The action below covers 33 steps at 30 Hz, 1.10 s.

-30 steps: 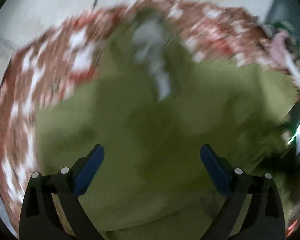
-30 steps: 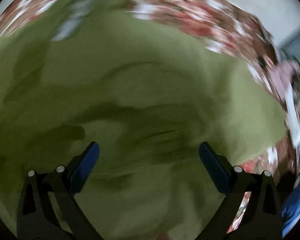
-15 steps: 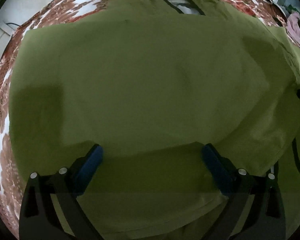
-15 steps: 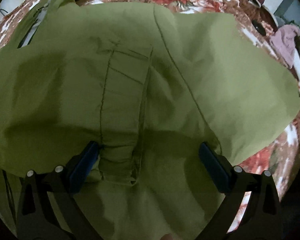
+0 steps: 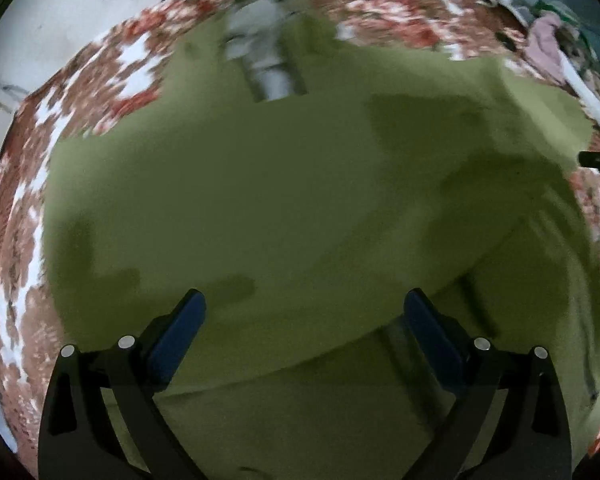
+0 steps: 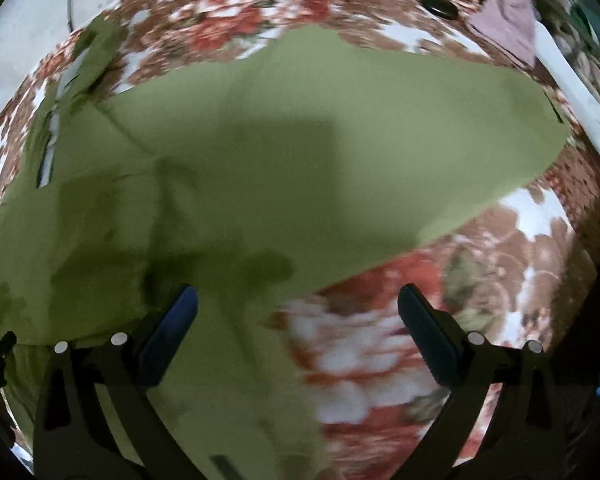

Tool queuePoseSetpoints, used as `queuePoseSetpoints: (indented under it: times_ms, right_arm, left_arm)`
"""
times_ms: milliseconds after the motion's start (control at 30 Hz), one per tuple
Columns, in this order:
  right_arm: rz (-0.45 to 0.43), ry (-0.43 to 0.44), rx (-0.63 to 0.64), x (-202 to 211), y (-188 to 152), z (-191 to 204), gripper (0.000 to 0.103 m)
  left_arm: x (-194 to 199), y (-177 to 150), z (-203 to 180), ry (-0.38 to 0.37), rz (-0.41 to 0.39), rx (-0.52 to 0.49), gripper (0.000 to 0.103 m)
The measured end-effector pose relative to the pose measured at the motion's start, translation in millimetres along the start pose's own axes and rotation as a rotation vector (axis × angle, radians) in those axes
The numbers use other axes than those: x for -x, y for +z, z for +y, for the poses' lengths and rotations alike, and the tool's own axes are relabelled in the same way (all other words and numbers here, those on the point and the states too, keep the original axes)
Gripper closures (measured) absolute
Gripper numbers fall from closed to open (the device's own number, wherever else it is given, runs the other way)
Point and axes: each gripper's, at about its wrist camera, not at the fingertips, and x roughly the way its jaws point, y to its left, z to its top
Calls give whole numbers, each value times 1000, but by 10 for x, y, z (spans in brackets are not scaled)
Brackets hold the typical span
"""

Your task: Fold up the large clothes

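Olive-green garment (image 5: 300, 200) lies spread flat on a bed with a red, brown and white floral bedspread (image 5: 24, 240). Both views are motion-blurred, so fine detail is soft.

Left wrist view: left tongs (image 5: 305, 314) wide apart, nothing between the blue pads (image 5: 178, 334), hanging over the near part of the garment. Cannot tell if they touch the cloth. Garment fills most of this view. Grey inner lining (image 5: 266, 60) shows at the far end, near the neck opening. A fold edge runs diagonally across the lower right, with another layer of the same green fabric below it. The tip of a dark object (image 5: 598, 158) pokes in at the right edge, probably the other tongs, too little visible to be sure.

Right wrist view: right tongs (image 6: 298, 312) also wide apart and empty. They sit over the garment's near edge, left pad (image 6: 168, 332) above green cloth, right pad (image 6: 428, 336) above bare bedspread (image 6: 380, 360). Garment (image 6: 300, 160) stretches from the left edge out to a pointed corner at far right. Grey lining strip (image 6: 50, 148) sits at far left.

Pinkish cloth (image 6: 508, 28) is heaped at the bed's far right corner, beside a white strip (image 6: 568, 84). A small dark oval item (image 6: 438, 5) lies on the bedspread near it, well apart from the garment. Pale wall (image 5: 80, 12) behind the bed.
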Motion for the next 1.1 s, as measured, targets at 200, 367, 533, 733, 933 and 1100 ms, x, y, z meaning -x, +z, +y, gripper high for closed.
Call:
queuePoseSetpoints:
  times_ms: [200, 367, 533, 733, 933, 1100]
  right_arm:
    - [1, -7, -6, 2, 22, -755, 5]
    - [18, 46, -68, 46, 187, -1499, 5]
    - [37, 139, -174, 55, 562, -2317, 5]
    - [75, 251, -346, -117, 964, -3144, 5]
    - [103, 310, -501, -448, 1295, -3801, 5]
    - [131, 401, -658, -820, 1447, -4198, 5]
  left_arm:
    - [130, 191, -835, -36, -80, 65, 6]
    - [143, 341, -1624, -60, -101, 71, 6]
    - [67, 457, -2369, -72, -108, 38, 6]
    - [-68, 536, -2983, -83, -95, 17, 6]
    - [-218, 635, -3390, -73, -70, -62, 6]
    - [-296, 715, -3570, -62, -77, -140, 6]
